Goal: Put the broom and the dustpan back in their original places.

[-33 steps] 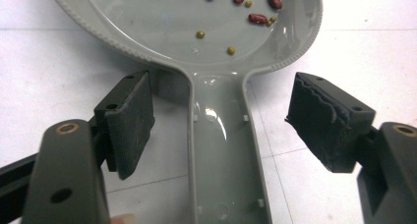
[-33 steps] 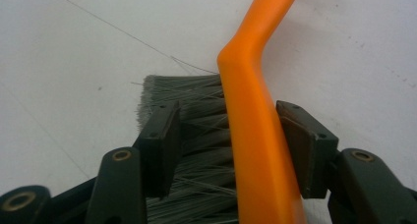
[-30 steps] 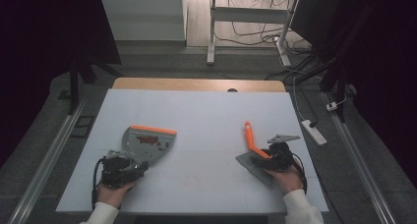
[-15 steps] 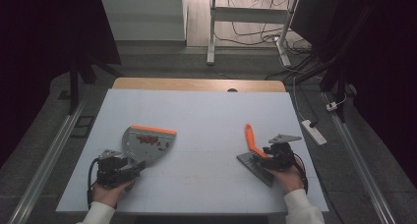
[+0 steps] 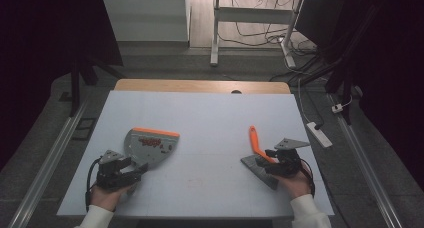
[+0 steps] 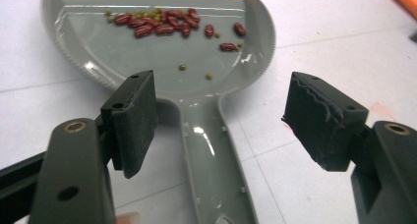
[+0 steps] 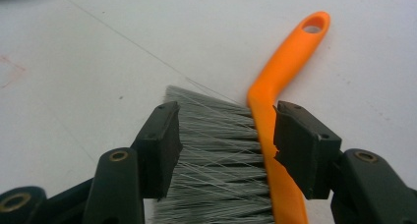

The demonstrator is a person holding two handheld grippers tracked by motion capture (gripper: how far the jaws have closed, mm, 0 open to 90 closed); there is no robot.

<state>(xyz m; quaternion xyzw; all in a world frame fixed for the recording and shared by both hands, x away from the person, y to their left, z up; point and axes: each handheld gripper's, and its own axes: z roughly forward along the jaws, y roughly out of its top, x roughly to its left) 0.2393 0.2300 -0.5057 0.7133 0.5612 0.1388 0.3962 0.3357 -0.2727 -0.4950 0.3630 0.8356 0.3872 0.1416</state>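
Jaws closing astride glossy grey dustpan (image 6: pixel 196 71) handle

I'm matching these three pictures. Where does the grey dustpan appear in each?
High view: dustpan left of centre on the table.
Left gripper view: upper centre, handle between the open jaws.
Right gripper view: not in it.
Shared landmark: orange brush handle, top right corner in the left gripper view.

Both grippers, left gripper (image 5: pixel 131 169) and right gripper (image 5: pixel 264 161), are black, with ribbed jaw pads, brass-ringed screw holes and trailing black cables; the right carries a grey three-cornered plate. White sleeves (image 5: pixel 306 214).
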